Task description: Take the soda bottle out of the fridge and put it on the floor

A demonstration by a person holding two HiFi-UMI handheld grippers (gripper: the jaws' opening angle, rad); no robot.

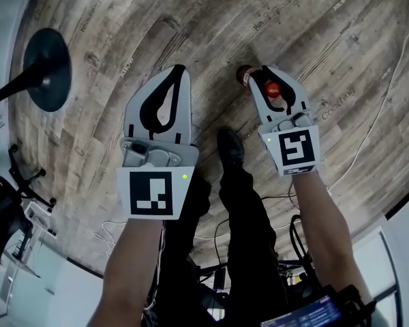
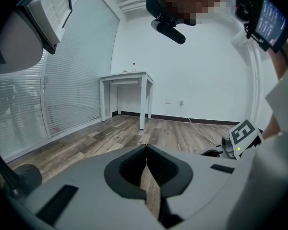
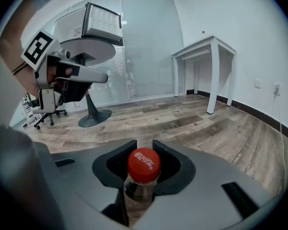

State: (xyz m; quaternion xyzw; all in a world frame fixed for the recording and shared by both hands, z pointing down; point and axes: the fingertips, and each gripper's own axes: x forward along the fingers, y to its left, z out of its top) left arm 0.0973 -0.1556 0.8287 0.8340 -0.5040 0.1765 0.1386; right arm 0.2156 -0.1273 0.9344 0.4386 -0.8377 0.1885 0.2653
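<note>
The soda bottle (image 3: 143, 165), dark with a red cap, is upright between the jaws of my right gripper (image 3: 144, 146), which is shut on its neck just under the cap. In the head view the bottle (image 1: 273, 89) shows inside the right gripper (image 1: 264, 73), over the wood floor (image 1: 313, 33). Its lower body slants down to the left, and I cannot tell whether the base touches the floor. My left gripper (image 1: 179, 68) hangs beside it to the left, shut and holding nothing. In its own view, the left gripper (image 2: 146, 148) has its tips together.
A round black pedestal base (image 1: 51, 70) stands far left, under a round table carrying a boxy white unit (image 3: 103, 23). A white table (image 3: 206, 47) stands by the wall. An office chair (image 1: 7, 210), floor cables (image 1: 368, 142) and the person's shoe (image 1: 230, 145) are near.
</note>
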